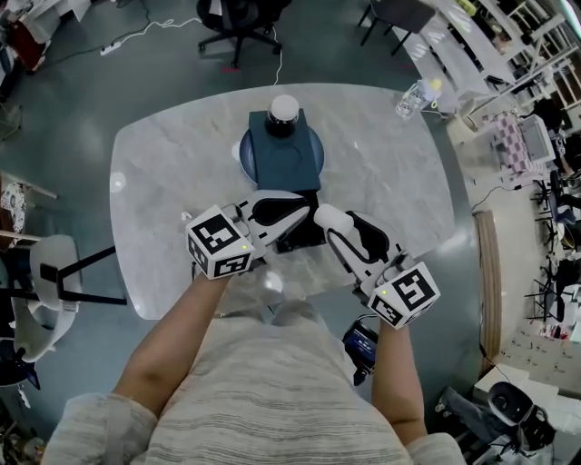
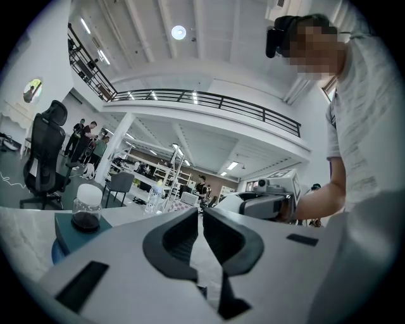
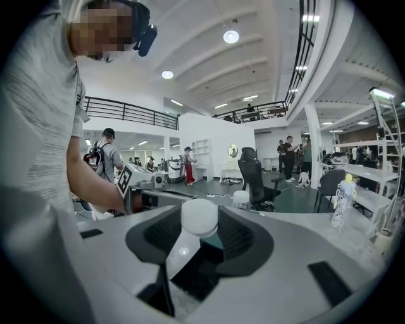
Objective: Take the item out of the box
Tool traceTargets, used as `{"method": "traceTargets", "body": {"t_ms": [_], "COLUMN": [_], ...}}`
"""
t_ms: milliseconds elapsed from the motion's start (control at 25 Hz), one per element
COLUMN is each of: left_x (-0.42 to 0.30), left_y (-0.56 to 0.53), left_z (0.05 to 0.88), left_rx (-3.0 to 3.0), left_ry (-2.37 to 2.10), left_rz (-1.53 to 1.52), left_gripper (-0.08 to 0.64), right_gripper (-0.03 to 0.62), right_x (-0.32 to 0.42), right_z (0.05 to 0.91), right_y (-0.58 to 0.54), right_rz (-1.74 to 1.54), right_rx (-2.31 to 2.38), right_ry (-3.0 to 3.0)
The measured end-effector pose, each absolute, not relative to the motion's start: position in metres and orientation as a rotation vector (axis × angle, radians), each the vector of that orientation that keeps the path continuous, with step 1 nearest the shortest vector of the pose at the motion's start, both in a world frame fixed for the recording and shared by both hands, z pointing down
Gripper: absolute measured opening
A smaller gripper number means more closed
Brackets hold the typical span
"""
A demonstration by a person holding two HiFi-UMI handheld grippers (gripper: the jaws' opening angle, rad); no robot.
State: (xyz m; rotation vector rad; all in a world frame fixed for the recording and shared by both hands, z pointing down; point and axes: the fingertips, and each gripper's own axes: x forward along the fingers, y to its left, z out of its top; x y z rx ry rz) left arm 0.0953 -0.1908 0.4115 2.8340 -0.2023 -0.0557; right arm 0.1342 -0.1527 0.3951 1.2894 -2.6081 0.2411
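A small black box (image 1: 300, 242) lies on the marble table (image 1: 163, 182) right in front of me. My left gripper (image 1: 300, 213) reaches in from the left, its jaws almost together (image 2: 202, 237) and closed on the box's edge, whose dark rim shows low between them. My right gripper (image 1: 338, 227) is shut on a white bottle-like item (image 1: 327, 216) with a round cap (image 3: 199, 218). It holds the item just above the open dark box (image 3: 202, 275).
Farther back on the table a dark blue box (image 1: 286, 156) rests on a round blue plate (image 1: 243, 154), with a white-lidded jar (image 1: 284, 113) on top. A clear bottle (image 1: 413, 95) lies at the far right edge. An office chair (image 1: 238, 23) and shelving stand beyond.
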Motion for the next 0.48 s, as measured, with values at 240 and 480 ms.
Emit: {"method": "traceTargets", "body": {"t_ms": [240,480], "left_x": [0.095,0.0973], "left_y": [-0.1914,-0.1912], "left_z": [0.4122,0.4119], "left_rx": [2.832,2.829], "left_ry": [-0.205,-0.205], "left_rz": [-0.068,-0.072], "left_gripper": [0.021,0.021], "right_gripper": [0.189,0.189], "right_x": [0.1348,0.136], "right_z": [0.3966,0.3958], "right_y": [-0.1511,-0.1498], "right_rz": [0.251,0.248], "right_rx": [1.26,1.244], "right_ry": [-2.634,-2.637]}}
